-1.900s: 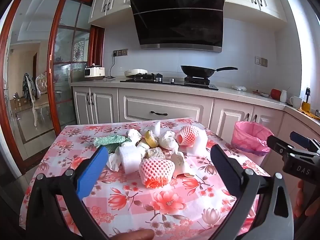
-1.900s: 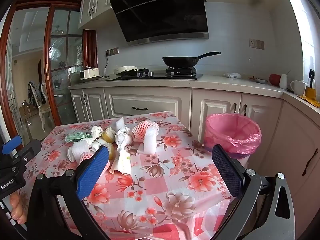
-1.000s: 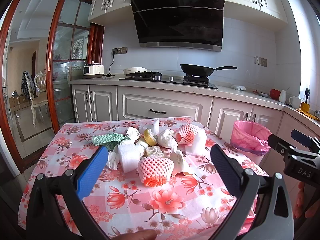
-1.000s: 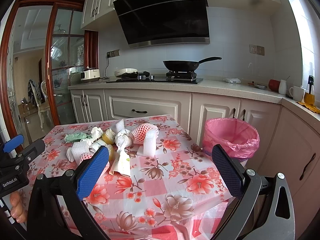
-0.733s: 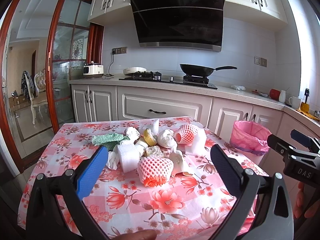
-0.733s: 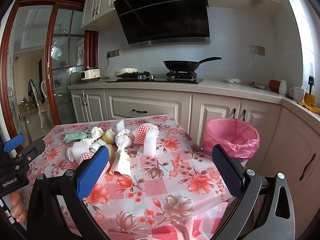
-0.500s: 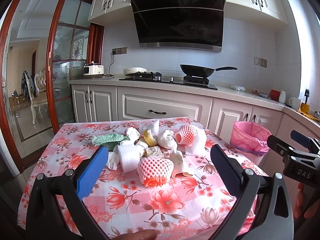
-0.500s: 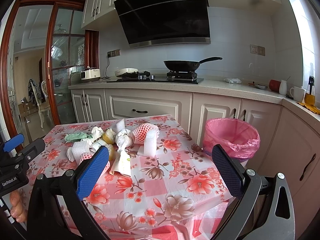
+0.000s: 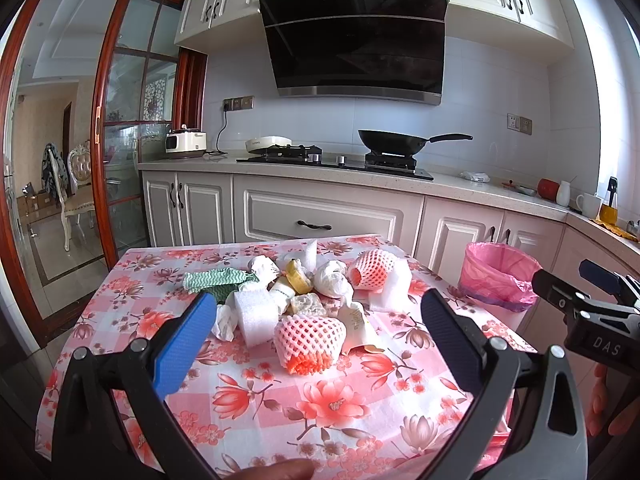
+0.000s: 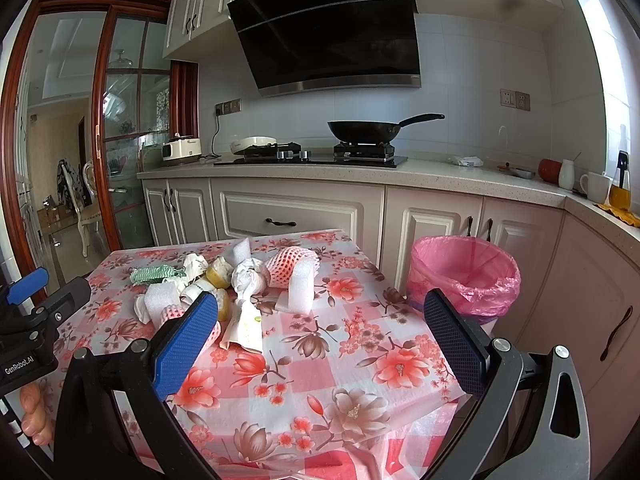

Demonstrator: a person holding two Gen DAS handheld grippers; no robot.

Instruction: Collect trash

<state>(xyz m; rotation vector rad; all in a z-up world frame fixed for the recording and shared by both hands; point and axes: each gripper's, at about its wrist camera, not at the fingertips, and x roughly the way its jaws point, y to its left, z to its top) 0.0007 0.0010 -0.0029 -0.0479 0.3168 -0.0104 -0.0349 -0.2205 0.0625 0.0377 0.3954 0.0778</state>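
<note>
A pile of trash lies on the floral tablecloth (image 9: 336, 396): a pink foam fruit net (image 9: 309, 336) nearest me, a second pink net (image 9: 374, 270), white foam pieces (image 9: 256, 316), crumpled paper (image 9: 332, 278), a green wavy cloth (image 9: 216, 280). My left gripper (image 9: 316, 344) is open and empty, hovering short of the near net. My right gripper (image 10: 320, 338) is open and empty above the table's right part (image 10: 340, 360). The pink-bagged trash bin (image 10: 464, 276) stands right of the table, also in the left view (image 9: 498, 276).
Kitchen cabinets and a counter (image 9: 460, 184) with a hob and black wok (image 9: 390, 142) run behind the table. A glass sliding door (image 9: 132, 152) is at the left. The right gripper's body (image 9: 592, 320) shows at the left view's right edge.
Both views have shifted only slightly; the right view has moved a little closer to the table and bin. Both grippers stay open and the trash has not moved.
</note>
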